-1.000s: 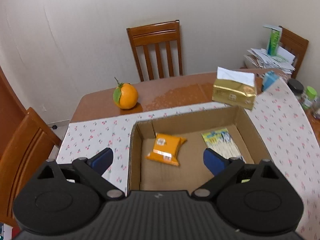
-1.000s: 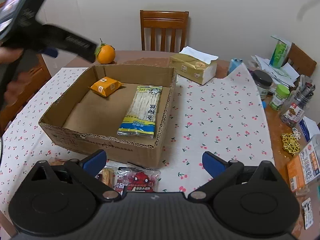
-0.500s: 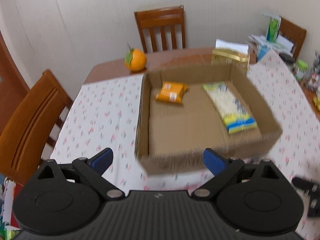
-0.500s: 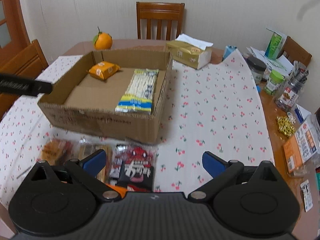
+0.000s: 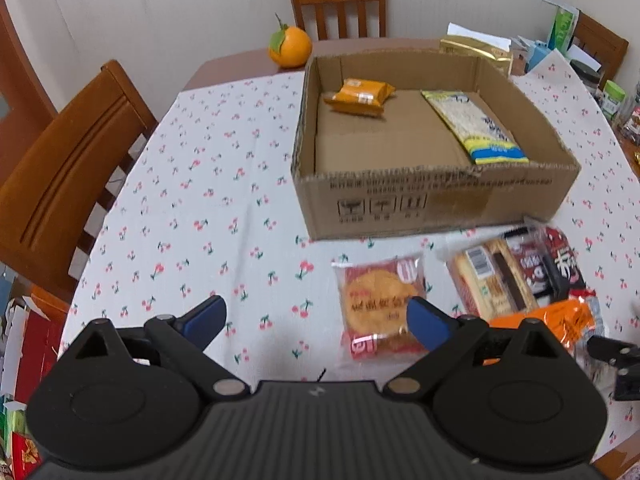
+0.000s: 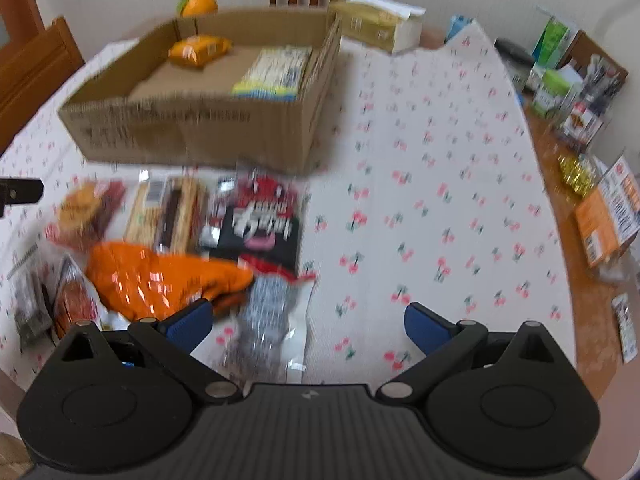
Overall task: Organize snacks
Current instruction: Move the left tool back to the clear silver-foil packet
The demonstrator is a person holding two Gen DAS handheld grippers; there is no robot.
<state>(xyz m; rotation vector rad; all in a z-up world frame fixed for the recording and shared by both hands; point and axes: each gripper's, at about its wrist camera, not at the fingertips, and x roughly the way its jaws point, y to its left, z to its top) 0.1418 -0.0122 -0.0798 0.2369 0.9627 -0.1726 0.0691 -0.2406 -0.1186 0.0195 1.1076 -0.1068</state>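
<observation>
Cardboard box [image 5: 432, 200] holds two snack packets; more snacks [image 6: 256, 224] lie before it on the tabletop [image 5: 192, 200]. Left hand-held gripper [image 5: 316, 318] and right hand-held gripper [image 6: 306, 322] both gape wide, empty.

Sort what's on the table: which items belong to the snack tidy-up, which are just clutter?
Job:
cardboard box
orange packet and noodle pack inside it
round cracker pack
wafer pack
red-black pack
orange bag

Lying about:
orange fruit
tissue box
jars and papers
</observation>
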